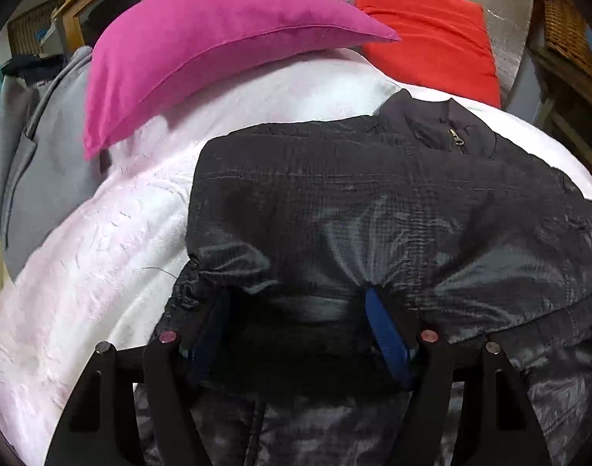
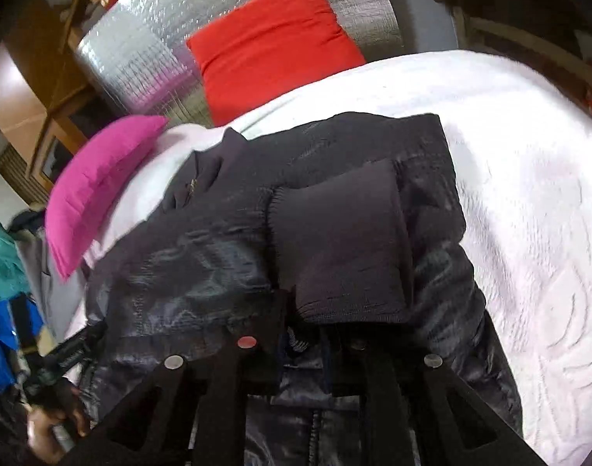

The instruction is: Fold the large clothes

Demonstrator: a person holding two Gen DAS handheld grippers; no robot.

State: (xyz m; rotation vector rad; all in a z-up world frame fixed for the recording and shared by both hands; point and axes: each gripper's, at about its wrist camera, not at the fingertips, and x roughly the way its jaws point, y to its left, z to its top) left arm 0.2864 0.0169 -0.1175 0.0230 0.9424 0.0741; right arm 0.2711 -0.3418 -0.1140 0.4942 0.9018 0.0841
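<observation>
A black puffer jacket lies on the white bedspread, its collar and zip pull pointing toward the pillows. My left gripper holds a thick bunch of its lower edge between widely spaced blue pads, and creases fan out from the tips. In the right wrist view the jacket has a sleeve folded across it, ending in a ribbed cuff. My right gripper has its jaws close together with glossy fabric between them. The cuff hides its tips.
A pink pillow and a red pillow rest at the bed's head against a silver quilted headboard. A grey garment and blue and teal clothes lie at the left. A person's hand shows at the lower left.
</observation>
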